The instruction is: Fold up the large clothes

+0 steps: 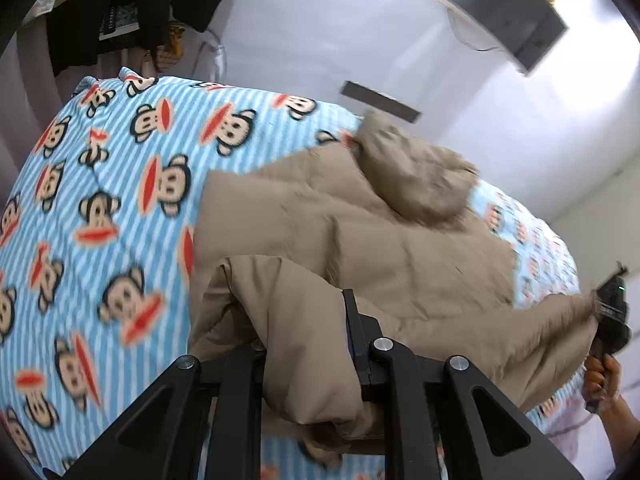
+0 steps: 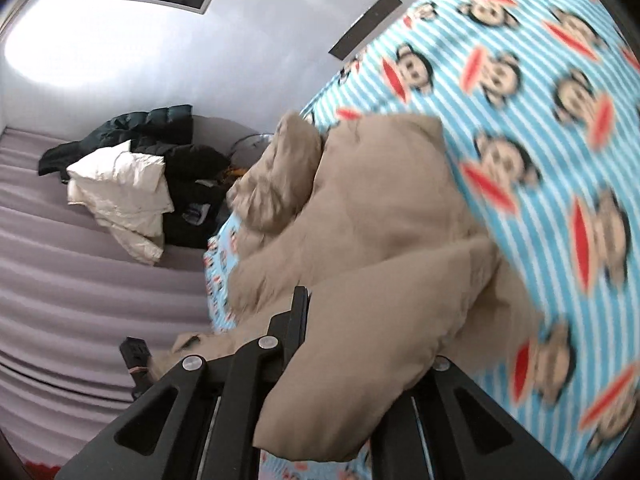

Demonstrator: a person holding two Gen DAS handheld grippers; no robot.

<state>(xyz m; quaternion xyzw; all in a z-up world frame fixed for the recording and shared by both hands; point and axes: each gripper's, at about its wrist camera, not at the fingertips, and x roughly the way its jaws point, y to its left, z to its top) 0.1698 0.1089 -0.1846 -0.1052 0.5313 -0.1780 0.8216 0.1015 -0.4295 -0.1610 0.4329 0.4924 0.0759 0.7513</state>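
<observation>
Beige padded hooded coat (image 1: pixel 360 232) lies spread on the blue-and-white striped fleece blanket printed with cartoon monkeys (image 1: pixel 100 184), and we hold it at two places along its near edge. Starting on the left, our left gripper (image 1: pixel 308 344) has its black fingers clamped on a thick fold of the coat's hem, which bulges up between them and drapes over the mechanism toward the camera. Beyond this gripper the quilted body of the coat stretches away, with the fur-trimmed hood (image 1: pixel 416 172) bunched at its far end. To the right of it, at the edge of the left wrist view, a hand grips the handle of our right gripper (image 1: pixel 608 312), which pinches a stretched corner of the same coat. In the right wrist view, that gripper (image 2: pixel 352 344) is closed on a puffed fold of beige fabric that covers its right finger. Left of it, well apart on a pale ridged mattress (image 2: pixel 60 248), sits a heap of dark and cream garments (image 2: pixel 128 176).
</observation>
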